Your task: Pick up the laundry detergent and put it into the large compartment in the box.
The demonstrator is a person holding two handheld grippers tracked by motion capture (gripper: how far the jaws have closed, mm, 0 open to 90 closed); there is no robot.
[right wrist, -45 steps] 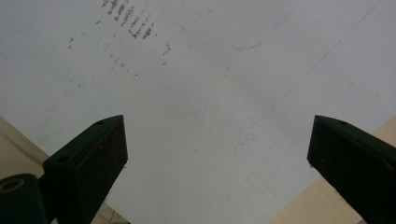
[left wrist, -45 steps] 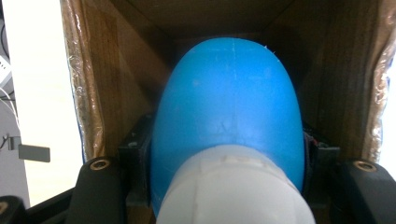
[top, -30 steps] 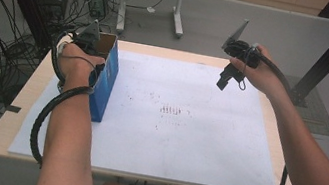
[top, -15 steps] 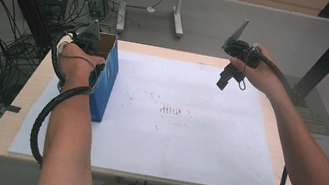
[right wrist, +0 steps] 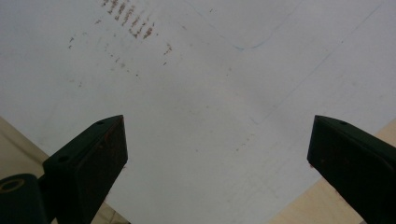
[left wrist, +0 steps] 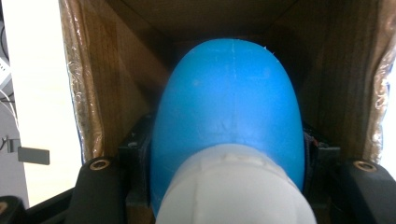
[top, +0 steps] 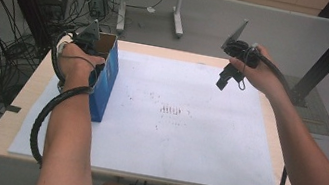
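Nothing had shifted measurably since the earlier high views: both forearms, both grippers and the box occupied the same positions.

Status at this moment:

1. Left gripper [top: 91, 39] was positioned at the open top of the blue box [top: 105, 80], which stood upright at the left edge of the white mat [top: 184, 141]. In the left gripper view, a blue-and-white rounded object [left wrist: 226, 126] sat between the jaws, which were closed against its sides. The object pointed down into the brown cardboard interior [left wrist: 116, 84] of the box. Its exact type could not be determined.

2. Right gripper [top: 225, 80] was held above the far right part of the mat, well apart from the box. In the right gripper view, its jaws stood wide apart and held nothing.

Assessment: insertion of the object into the box appeared well advanced. Release of the grip and withdrawal of the left gripper appeared to remain outstanding. Whether the object had reached the box bottom could not be told
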